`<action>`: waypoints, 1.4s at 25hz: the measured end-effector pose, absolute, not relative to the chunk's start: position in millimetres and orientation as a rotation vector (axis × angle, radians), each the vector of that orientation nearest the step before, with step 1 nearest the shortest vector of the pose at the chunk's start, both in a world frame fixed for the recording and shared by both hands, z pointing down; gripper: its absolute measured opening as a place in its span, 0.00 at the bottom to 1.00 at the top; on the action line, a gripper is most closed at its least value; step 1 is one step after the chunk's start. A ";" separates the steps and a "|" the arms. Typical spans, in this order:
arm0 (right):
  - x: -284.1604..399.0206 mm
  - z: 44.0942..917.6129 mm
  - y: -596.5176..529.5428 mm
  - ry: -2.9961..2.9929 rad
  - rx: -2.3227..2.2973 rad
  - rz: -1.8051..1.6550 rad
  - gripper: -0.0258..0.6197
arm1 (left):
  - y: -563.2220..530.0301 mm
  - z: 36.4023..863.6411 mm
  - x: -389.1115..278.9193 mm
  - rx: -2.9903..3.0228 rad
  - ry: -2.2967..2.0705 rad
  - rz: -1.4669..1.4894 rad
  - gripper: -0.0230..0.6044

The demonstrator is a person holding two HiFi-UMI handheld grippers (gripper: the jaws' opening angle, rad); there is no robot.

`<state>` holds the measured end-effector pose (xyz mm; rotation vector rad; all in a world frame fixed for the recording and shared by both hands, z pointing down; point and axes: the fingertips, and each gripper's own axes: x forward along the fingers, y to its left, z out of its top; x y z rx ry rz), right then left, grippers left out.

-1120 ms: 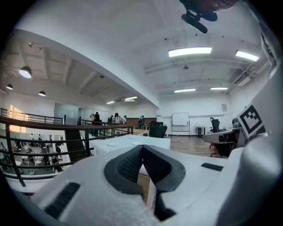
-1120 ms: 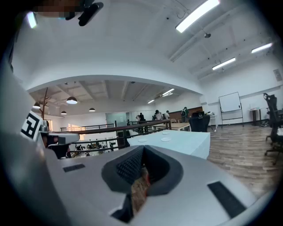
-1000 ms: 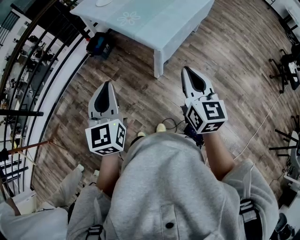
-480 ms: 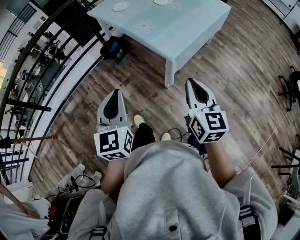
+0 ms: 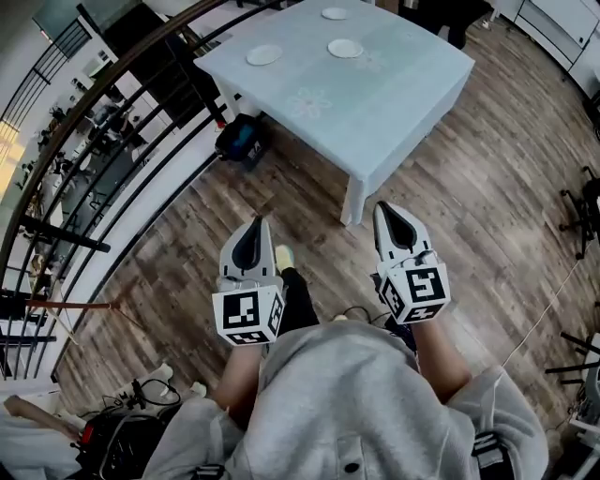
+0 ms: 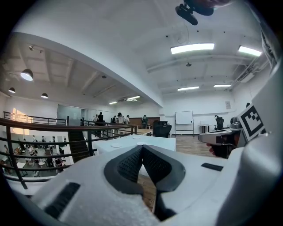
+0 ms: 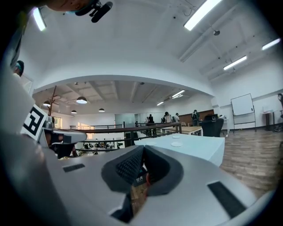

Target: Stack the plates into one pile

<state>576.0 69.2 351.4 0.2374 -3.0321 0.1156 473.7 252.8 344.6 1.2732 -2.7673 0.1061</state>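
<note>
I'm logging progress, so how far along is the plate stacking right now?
Done: nothing. Three plates lie apart on the table, none stacked. In hand: nothing; the left gripper and right gripper are both shut and empty, over the floor short of the table. Left: reach the table and gather all the plates into one pile.

The pale blue square table [image 5: 394,103] now shows almost whole in the head view, where before only its near corner did. A small white round plate [image 5: 263,55], a second plate [image 5: 345,48] and a third plate [image 5: 335,13] come into sight on it. Its near leg now stands closer to the left claw [image 5: 256,225] and right claw [image 5: 386,211], both lower in the view.
</note>
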 end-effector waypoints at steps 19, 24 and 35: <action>348.9 381.3 14.8 -2.910 0.357 0.068 0.08 | 194.6 388.2 247.9 1.369 -2.576 0.184 0.06; 297.2 376.1 16.7 -2.919 0.388 0.061 0.08 | 186.7 376.7 194.5 1.431 -2.582 0.168 0.06; 238.4 361.5 17.3 -2.892 0.503 -0.045 0.08 | 187.9 373.7 119.7 1.485 -2.554 0.133 0.06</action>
